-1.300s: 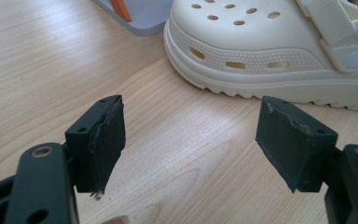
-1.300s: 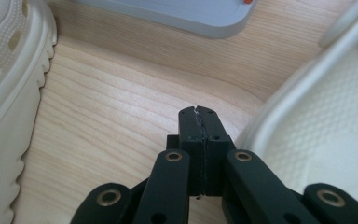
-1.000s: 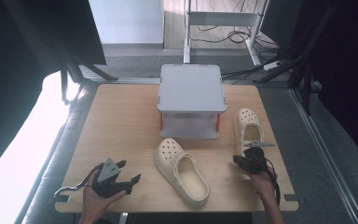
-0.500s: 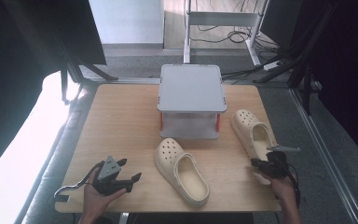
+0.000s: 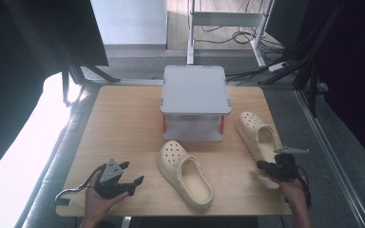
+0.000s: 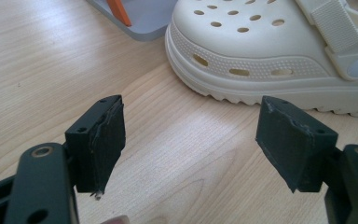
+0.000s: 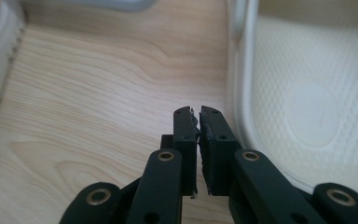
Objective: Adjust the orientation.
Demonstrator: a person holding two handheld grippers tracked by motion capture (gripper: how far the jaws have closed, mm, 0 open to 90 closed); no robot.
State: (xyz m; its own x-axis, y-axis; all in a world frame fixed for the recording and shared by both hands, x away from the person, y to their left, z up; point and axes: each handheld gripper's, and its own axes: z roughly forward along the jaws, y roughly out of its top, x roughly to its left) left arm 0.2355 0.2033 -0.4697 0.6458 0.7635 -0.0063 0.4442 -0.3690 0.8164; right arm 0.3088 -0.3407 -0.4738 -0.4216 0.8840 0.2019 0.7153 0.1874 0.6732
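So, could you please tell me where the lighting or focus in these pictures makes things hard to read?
High view: strong glare washes out the area left of the table, while the surroundings fall nearly black. Left gripper view: evenly lit, the clog and the claw pads sharp. Right gripper view: the nearby clog is soft and bright, the wood grain clear, and the box edge at top blurred.

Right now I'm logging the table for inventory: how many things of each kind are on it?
Cream clogs: 2, the middle clog and the right clog
Grey lidded box: 1
Total: 3
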